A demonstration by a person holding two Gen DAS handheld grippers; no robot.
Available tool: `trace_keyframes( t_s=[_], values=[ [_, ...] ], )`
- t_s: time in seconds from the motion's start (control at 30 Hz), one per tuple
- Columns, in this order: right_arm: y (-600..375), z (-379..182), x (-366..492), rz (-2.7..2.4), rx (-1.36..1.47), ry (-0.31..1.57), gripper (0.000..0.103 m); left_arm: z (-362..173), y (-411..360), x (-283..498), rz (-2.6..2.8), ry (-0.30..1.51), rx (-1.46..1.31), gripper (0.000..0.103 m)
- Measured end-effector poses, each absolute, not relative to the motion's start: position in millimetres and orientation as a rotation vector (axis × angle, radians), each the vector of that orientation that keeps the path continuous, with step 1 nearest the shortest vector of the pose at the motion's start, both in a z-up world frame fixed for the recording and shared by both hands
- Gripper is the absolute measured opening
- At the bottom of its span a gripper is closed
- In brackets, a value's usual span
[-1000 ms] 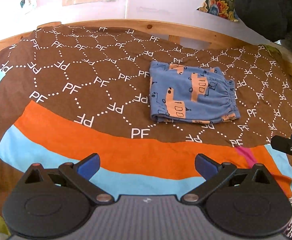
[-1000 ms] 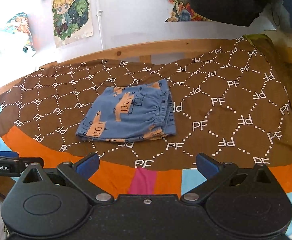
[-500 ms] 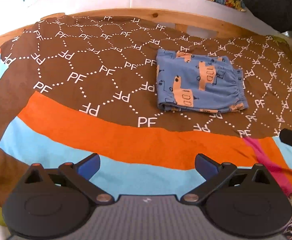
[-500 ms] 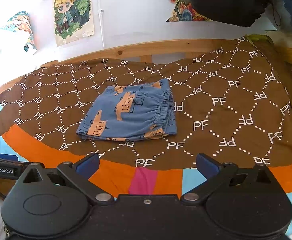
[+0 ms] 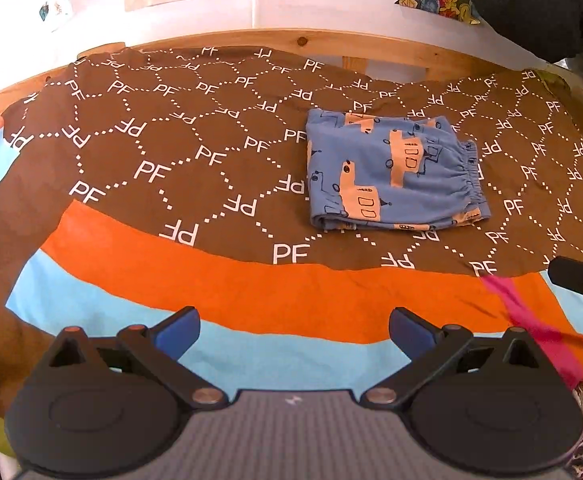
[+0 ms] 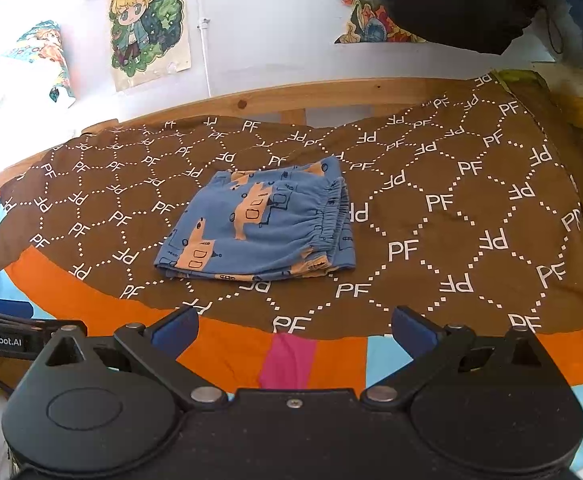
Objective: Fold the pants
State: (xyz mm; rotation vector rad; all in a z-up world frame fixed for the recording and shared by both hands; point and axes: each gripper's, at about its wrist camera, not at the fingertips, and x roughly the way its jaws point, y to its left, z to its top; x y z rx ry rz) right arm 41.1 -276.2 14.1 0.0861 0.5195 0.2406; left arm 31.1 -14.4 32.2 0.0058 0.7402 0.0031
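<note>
Small blue pants point(image 5: 391, 176) with orange vehicle prints lie folded into a compact rectangle on the brown patterned bedcover point(image 5: 179, 152), elastic waistband at the right. In the right wrist view the same pants point(image 6: 259, 224) sit ahead and slightly left. My left gripper point(image 5: 294, 326) is open, held back over the orange and light-blue stripes, well short of the pants, with nothing between its blue pads. My right gripper point(image 6: 294, 326) is open too, empty, above the pink patch. Each gripper shows at the edge of the other's view.
A wooden bed frame point(image 5: 371, 46) runs along the far edge against a white wall with posters point(image 6: 149, 24). A dark bulky bundle point(image 6: 459, 4) hangs at the upper right. Bare brown cover spreads left and right of the pants.
Both grippers stay open and empty. The left view has shifted slightly, with the pants sitting a little further right and up in frame. The pants have not moved on the cover.
</note>
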Motion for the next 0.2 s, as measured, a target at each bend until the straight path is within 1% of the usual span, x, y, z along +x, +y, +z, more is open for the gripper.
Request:
trace_keyframes(
  t_s=[0.2],
  values=[
    [-276.0,13.5,40.8,0.243,0.085,0.521,0.102,32.7,-16.0,29.1,0.013,0.727,0.025,0.103]
  ],
)
